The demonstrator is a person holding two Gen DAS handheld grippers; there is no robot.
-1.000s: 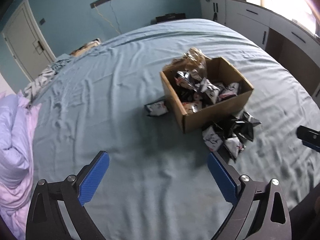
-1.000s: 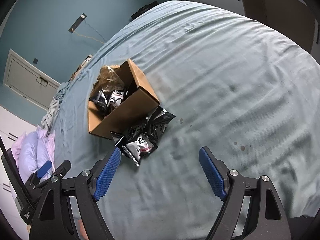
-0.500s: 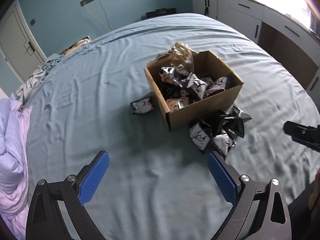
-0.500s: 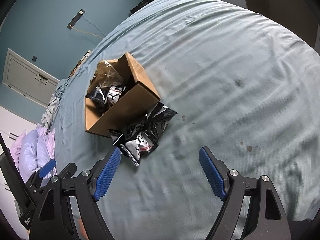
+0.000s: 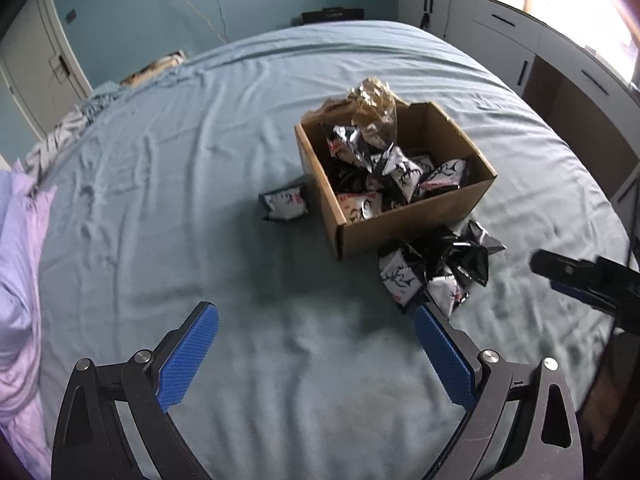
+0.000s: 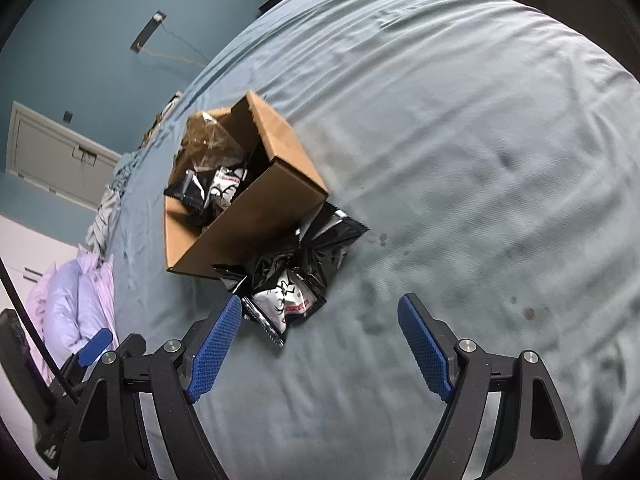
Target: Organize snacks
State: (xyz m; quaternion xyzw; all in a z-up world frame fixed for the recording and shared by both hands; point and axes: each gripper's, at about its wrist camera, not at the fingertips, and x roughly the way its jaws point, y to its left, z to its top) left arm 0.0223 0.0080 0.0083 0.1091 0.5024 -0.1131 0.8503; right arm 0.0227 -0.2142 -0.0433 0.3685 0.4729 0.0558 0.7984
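An open cardboard box [image 5: 404, 226] sits on the blue bed sheet [image 5: 180, 220] and holds several black-and-white snack packets and a crinkled clear bag [image 5: 374, 104]. A pile of snack packets [image 5: 436, 270] lies against the box's near right side. One lone packet [image 5: 285, 204] lies left of the box. My left gripper [image 5: 316, 346] is open and empty, well short of the box. My right gripper [image 6: 320, 334] is open and empty, just short of the pile [image 6: 292, 280], with the box [image 6: 248, 216] behind it.
Lilac bedding [image 5: 20, 280] is bunched at the bed's left edge. White cabinets [image 5: 520, 52] stand along the right wall and a door [image 5: 36, 72] is at the far left. The right gripper shows at the right edge of the left wrist view [image 5: 588, 280].
Both grippers have moved closer to the box and the pile. The box has shifted left in the left wrist view. Both stay open and empty.
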